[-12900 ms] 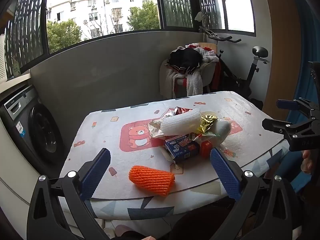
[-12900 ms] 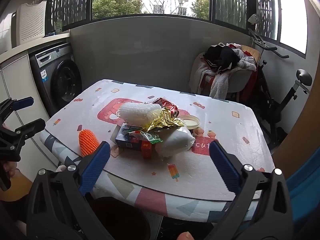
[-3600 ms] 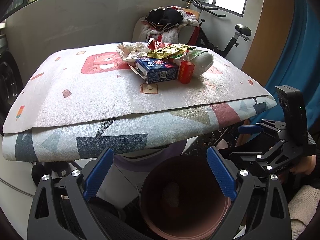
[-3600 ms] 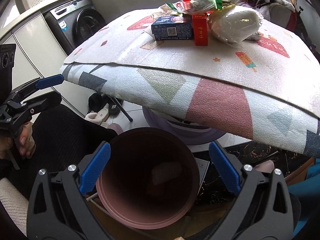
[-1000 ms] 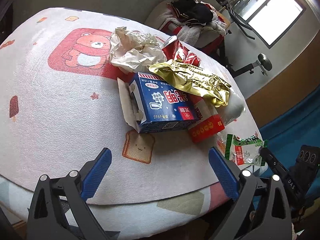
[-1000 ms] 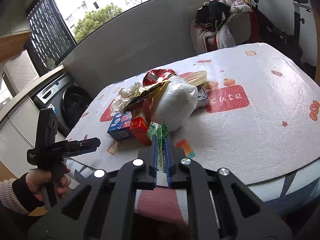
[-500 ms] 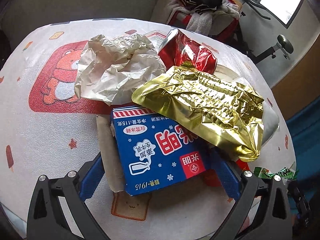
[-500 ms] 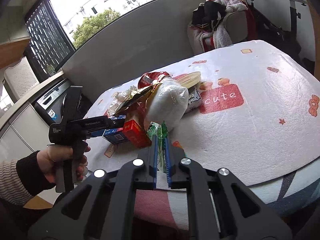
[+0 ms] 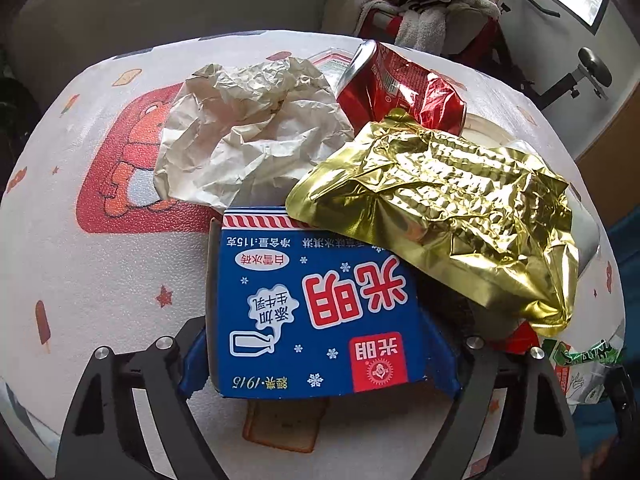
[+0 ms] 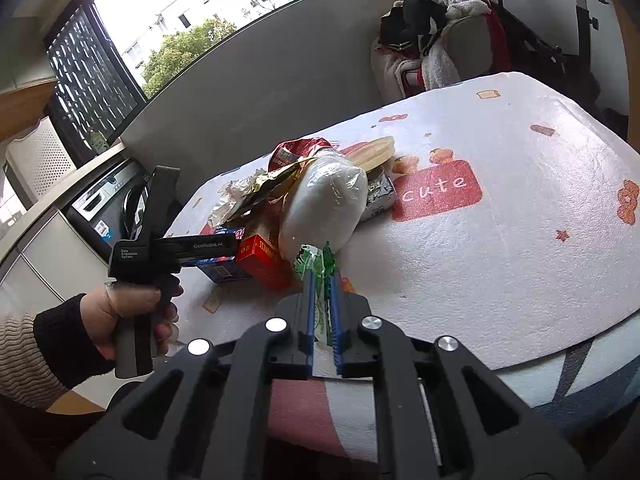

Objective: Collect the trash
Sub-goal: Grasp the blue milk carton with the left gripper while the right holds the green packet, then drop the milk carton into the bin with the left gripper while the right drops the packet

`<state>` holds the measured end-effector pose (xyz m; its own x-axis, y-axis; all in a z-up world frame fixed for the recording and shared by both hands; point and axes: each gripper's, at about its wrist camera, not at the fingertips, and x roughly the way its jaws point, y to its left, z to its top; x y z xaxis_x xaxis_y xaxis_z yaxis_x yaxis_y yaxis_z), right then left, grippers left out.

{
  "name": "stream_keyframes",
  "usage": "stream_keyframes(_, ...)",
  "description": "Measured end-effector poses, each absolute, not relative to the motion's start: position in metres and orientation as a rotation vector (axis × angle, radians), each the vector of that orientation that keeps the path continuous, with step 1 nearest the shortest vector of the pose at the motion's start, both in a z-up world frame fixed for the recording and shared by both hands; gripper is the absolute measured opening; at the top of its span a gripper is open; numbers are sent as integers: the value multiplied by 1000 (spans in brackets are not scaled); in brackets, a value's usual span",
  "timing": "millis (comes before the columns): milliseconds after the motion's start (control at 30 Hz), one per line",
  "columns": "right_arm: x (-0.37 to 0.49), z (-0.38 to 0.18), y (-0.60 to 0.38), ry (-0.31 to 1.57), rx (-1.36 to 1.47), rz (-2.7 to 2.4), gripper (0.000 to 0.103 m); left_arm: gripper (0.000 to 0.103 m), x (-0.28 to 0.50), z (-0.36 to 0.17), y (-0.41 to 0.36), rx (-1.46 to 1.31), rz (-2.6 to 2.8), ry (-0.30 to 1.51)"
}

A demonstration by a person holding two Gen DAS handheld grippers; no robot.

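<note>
A blue ice-cream carton (image 9: 316, 304) lies at the near side of the trash pile on the table (image 9: 100, 272). My left gripper (image 9: 316, 360) points down over the carton. Its jaws are closing, with the carton between them and the blue pads (image 9: 192, 364) right at its sides; no squeeze shows. A gold foil bag (image 9: 448, 208) overlaps the carton's far right corner. Behind lie crumpled white paper (image 9: 248, 136) and a red foil packet (image 9: 400, 88). My right gripper (image 10: 322, 276) hovers at the table's front edge, shut on a green snack wrapper (image 10: 318, 258).
A red box (image 10: 264, 258) and a white plastic bag (image 10: 324, 208) sit beside the carton. A hand in a dark sleeve (image 10: 116, 312) holds the left gripper (image 10: 208, 244). A washing machine (image 10: 108, 208) stands left, and a chair heaped with clothes (image 10: 432, 40) beyond the table.
My left gripper has come in over the pile and tipped downward, and its jaws have narrowed around the blue carton. My right gripper has stayed put with the green wrapper.
</note>
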<state>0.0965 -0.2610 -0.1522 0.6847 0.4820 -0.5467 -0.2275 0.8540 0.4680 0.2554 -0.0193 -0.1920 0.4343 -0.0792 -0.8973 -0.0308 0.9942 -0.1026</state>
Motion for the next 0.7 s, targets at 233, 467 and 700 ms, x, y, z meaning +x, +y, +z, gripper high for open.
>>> stream_keyframes(233,89,-145,-250,707,345,419,11,83,200,-181,-4,-85,-70,1106)
stream_keyframes(467,74,-131,-232,697,306,455,11,83,129,-159,-8,0,-181,996)
stream_keyframes(700,52,-122,-219,711,282,482,11,83,56,-149,-20,84,-263,927)
